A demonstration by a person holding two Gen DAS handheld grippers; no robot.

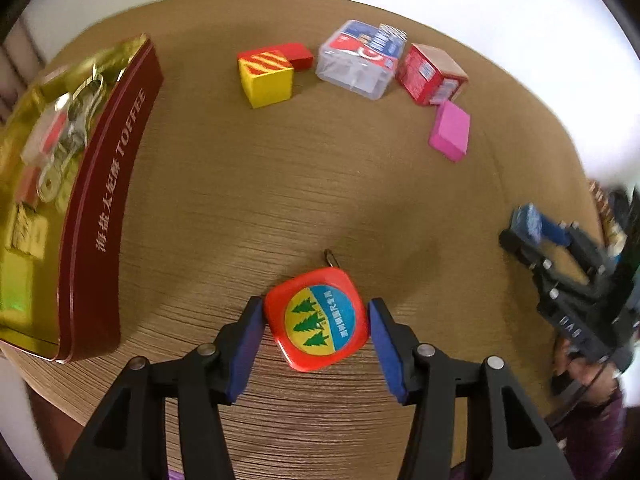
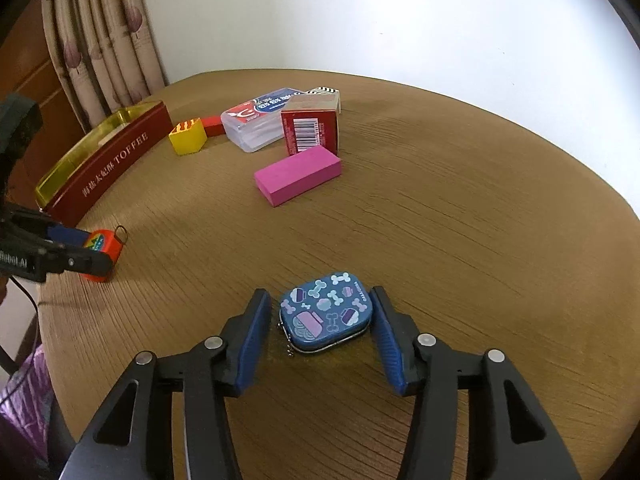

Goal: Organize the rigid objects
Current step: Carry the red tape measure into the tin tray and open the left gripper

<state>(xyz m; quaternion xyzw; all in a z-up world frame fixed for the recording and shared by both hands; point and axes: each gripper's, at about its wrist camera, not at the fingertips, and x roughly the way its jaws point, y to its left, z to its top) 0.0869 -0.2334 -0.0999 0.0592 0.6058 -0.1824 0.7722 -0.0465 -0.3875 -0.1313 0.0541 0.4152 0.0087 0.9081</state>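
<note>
My left gripper [image 1: 316,320] is shut on a red tape measure [image 1: 316,320] with a tree logo, its blue pads pressing both sides, just above the wooden table [image 1: 280,184]. It also shows in the right wrist view [image 2: 100,254]. My right gripper [image 2: 320,316] straddles a small blue tin [image 2: 326,316] with bone patterns that lies on the table; both pads sit a little apart from it, so it is open. A red TOFFEE tin [image 1: 100,208] with a gold inside stands open at the left and holds several items.
At the far side lie a yellow-and-red block [image 1: 268,76], a small red block [image 1: 302,56], a clear plastic box [image 1: 360,60], a red carton [image 1: 432,74] and a pink block [image 1: 450,130]. Curtains [image 2: 100,40] hang behind the table's left edge.
</note>
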